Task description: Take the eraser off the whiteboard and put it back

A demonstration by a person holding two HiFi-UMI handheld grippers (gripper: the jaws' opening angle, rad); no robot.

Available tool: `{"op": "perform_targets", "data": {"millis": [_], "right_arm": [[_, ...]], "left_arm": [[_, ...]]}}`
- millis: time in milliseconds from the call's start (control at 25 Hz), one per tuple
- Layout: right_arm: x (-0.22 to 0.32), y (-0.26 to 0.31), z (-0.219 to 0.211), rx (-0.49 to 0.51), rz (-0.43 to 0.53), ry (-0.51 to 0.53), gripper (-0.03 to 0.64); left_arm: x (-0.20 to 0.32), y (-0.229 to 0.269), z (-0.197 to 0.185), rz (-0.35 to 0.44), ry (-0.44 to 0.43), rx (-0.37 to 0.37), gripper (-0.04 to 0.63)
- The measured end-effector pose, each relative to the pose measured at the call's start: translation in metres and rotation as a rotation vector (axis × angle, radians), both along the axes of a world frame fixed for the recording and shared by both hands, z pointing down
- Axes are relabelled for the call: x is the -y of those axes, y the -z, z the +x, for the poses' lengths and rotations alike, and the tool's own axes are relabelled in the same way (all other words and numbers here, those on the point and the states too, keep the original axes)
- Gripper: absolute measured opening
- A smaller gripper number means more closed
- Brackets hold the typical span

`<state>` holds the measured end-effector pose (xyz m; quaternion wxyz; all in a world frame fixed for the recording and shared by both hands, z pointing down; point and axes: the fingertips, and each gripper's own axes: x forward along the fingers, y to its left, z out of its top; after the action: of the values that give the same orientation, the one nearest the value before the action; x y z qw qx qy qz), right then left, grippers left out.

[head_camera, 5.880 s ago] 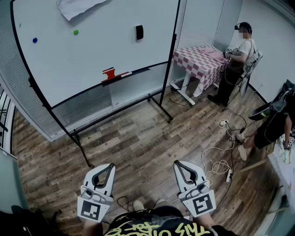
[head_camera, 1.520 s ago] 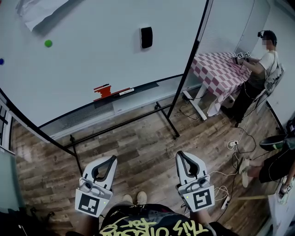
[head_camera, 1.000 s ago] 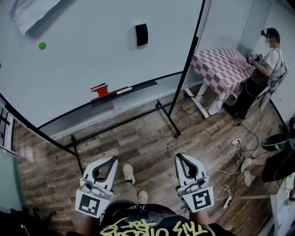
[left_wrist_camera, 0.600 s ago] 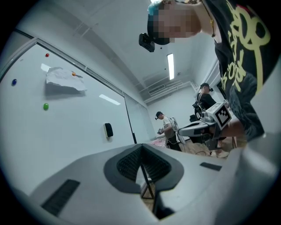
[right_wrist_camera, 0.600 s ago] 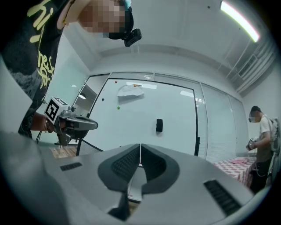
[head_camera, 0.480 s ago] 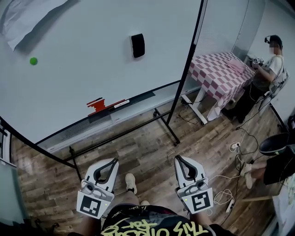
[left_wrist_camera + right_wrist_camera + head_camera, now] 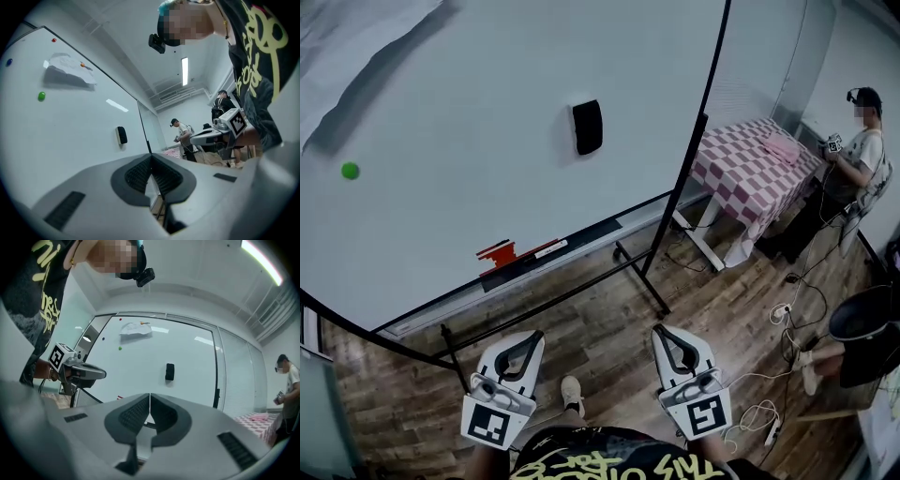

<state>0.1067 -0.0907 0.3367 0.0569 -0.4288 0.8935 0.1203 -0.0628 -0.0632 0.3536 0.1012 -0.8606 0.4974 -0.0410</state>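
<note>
The black eraser (image 7: pixel 587 127) sticks upright on the big whiteboard (image 7: pixel 469 141), right of its middle. It also shows as a small dark block in the left gripper view (image 7: pixel 121 135) and the right gripper view (image 7: pixel 169 371). My left gripper (image 7: pixel 534 336) and right gripper (image 7: pixel 659 331) are held side by side low in the head view, well short of the board and below the eraser. Both point toward the board. The left gripper (image 7: pixel 151 157) has its jaws shut with nothing between them, and so does the right gripper (image 7: pixel 149 396).
A red object (image 7: pixel 497 253) and a marker lie on the board's tray. A green magnet (image 7: pixel 350 171) and a sheet of paper (image 7: pixel 356 37) are on the board. The stand's legs (image 7: pixel 649 281) reach over the wood floor. A checkered table (image 7: pixel 750 159), a person (image 7: pixel 862 141) and cables (image 7: pixel 759 412) are on the right.
The whiteboard and eraser have grown larger and nearer in the head view. Both grippers have moved forward toward the board together, jaws still shut.
</note>
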Motion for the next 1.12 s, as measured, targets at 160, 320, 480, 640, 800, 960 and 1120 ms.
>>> {"op": "perform_targets", "data": {"millis": [160,320,480,640,800,960,1120], "right_arm": [[0.02,0.001,-0.008,-0.007,-0.002,-0.012,0.009],[0.037,0.0,-0.019,-0.009,-0.002,-0.018,0.009],[0.058,0.006,-0.032,-0.016,0.006,-0.022,0.009],[0.078,0.013,-0.045,-0.007,0.016,-0.034,0.009],[0.094,0.017,-0.054,-0.009,0.027,-0.052,0.009],[0.11,0.017,-0.061,-0.012,0.014,-0.062,0.009],[0.119,0.02,-0.065,-0.007,0.008,-0.064,0.009]], "left_arm": [[0.021,0.003,-0.009,0.0,-0.004,-0.007,0.006],[0.04,0.003,-0.019,-0.001,-0.015,-0.003,0.006],[0.063,0.008,-0.03,0.006,-0.027,0.001,0.006],[0.084,0.012,-0.04,0.008,-0.047,0.007,0.006],[0.102,0.013,-0.05,0.009,-0.059,0.004,0.006],[0.119,0.015,-0.055,0.003,-0.074,0.004,0.006],[0.13,0.013,-0.058,-0.014,-0.078,0.001,0.006]]}}
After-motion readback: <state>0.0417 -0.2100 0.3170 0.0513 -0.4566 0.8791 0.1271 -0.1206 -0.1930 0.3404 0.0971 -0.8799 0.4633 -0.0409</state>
